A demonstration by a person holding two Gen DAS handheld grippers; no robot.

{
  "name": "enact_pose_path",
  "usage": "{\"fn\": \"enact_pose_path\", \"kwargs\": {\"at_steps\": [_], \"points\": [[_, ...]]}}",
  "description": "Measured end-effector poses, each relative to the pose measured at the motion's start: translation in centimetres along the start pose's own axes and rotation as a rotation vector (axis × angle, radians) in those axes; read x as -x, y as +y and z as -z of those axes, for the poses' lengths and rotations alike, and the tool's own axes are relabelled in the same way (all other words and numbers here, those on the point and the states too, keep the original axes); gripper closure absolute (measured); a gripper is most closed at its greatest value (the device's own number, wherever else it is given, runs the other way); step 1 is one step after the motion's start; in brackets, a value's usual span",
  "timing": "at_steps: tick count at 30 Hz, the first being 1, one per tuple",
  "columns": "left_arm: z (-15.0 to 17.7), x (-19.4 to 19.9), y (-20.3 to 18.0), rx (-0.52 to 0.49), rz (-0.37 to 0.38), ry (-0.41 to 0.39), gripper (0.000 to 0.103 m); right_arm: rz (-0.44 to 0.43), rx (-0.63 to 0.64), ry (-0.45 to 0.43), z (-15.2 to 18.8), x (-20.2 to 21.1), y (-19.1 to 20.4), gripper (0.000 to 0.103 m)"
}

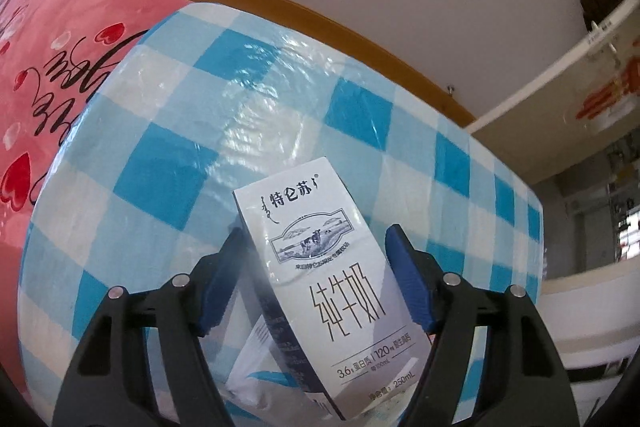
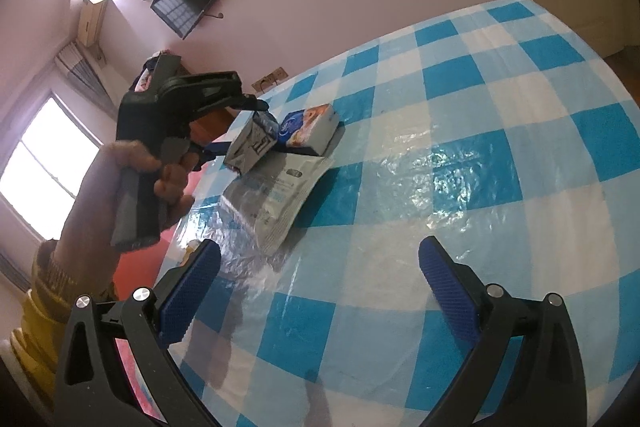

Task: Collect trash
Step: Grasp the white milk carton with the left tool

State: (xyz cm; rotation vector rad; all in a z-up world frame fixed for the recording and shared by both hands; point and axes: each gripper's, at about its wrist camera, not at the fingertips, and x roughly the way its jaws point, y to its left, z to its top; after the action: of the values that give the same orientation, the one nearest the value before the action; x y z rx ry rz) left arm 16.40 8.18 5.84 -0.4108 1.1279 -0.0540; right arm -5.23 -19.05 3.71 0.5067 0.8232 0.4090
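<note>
Near table (image 2: 460, 155) left edge: left hand-held gripper (image 1: 316, 259) clamps milk carton (image 1: 320, 267); right hand-held gripper (image 2: 320, 279) wide open, empty.

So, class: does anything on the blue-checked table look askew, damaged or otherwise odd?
Yes. The white milk carton leans tilted between the left gripper fingers, not upright. Beneath it lies a crumpled silver foil packet, beside a small blue tissue pack.

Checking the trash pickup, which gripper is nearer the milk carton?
Left. The left gripper has its fingers on either side of the milk carton; the right gripper hangs open over the table, well short of it.
</note>
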Motion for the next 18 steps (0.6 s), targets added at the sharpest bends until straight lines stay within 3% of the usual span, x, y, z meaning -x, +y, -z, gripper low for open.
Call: {"fn": "enact_pose_path", "kwargs": {"at_steps": [9,14,18], "points": [[5.7,1.1,-2.2,-0.141,0.089,0.067,0.031,0.018,0.006,-0.015,-0.4,0.5,-0.3,0.005],[8.3,1.8,-2.2,-0.168,0.176,0.108,0.032,0.056,0.048,-0.007,-0.2,0.4,0.1,0.005],[9.5,3.2,-1.8,-0.195,0.177,0.058,0.033,0.057,0.080,0.023,0.2,-0.2,0.4,0.005]]}}
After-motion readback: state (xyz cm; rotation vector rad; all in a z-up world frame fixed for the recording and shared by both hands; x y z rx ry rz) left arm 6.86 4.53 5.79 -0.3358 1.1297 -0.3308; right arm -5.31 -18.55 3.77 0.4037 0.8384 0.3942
